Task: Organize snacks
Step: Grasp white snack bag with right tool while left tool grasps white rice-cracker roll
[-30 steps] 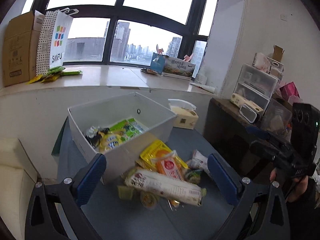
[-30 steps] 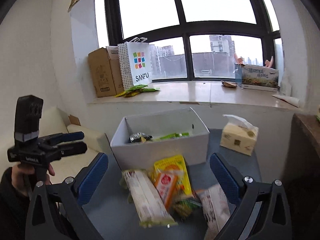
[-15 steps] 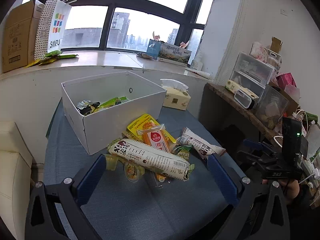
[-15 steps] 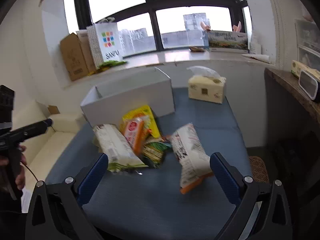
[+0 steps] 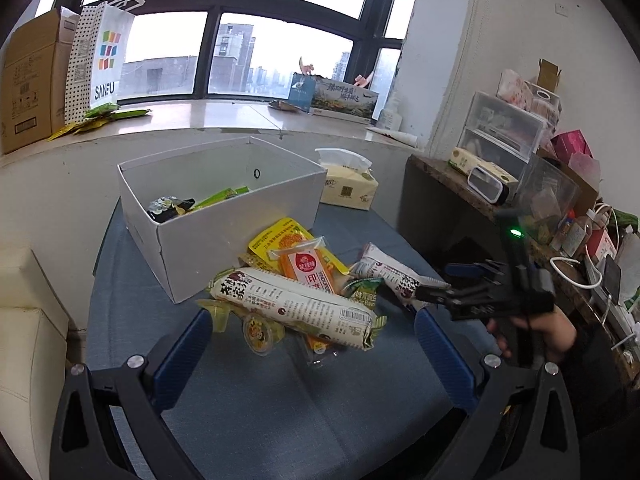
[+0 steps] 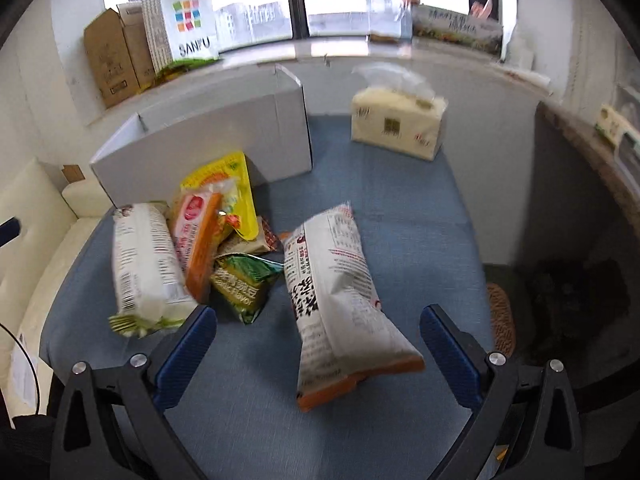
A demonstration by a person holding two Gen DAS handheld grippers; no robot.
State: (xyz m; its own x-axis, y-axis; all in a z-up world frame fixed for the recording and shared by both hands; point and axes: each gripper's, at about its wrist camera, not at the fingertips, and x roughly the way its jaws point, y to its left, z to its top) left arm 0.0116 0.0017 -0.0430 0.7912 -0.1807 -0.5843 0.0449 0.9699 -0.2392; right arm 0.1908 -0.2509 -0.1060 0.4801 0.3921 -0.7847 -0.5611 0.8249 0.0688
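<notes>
Blue cloth covers the bench [image 6: 400, 208], where our snacks lie heaped before the white box [image 5: 224, 232]. The box's contents are mostly hidden behind its wall. A jelly cup [image 5: 258, 332] and other small items sit half buried under the long white pack [image 5: 296, 308], which runs left to right across the left view. A second white pack [image 6: 340, 300], blurred, points toward the right tongs [image 6: 318, 354]. Both left tongs [image 5: 308, 356] and right tongs gape wide, holding nothing.

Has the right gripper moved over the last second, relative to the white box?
Yes. The right gripper has come down and closer to the pile, now open over the white-and-orange packet; the white box sits farther up the view.
</notes>
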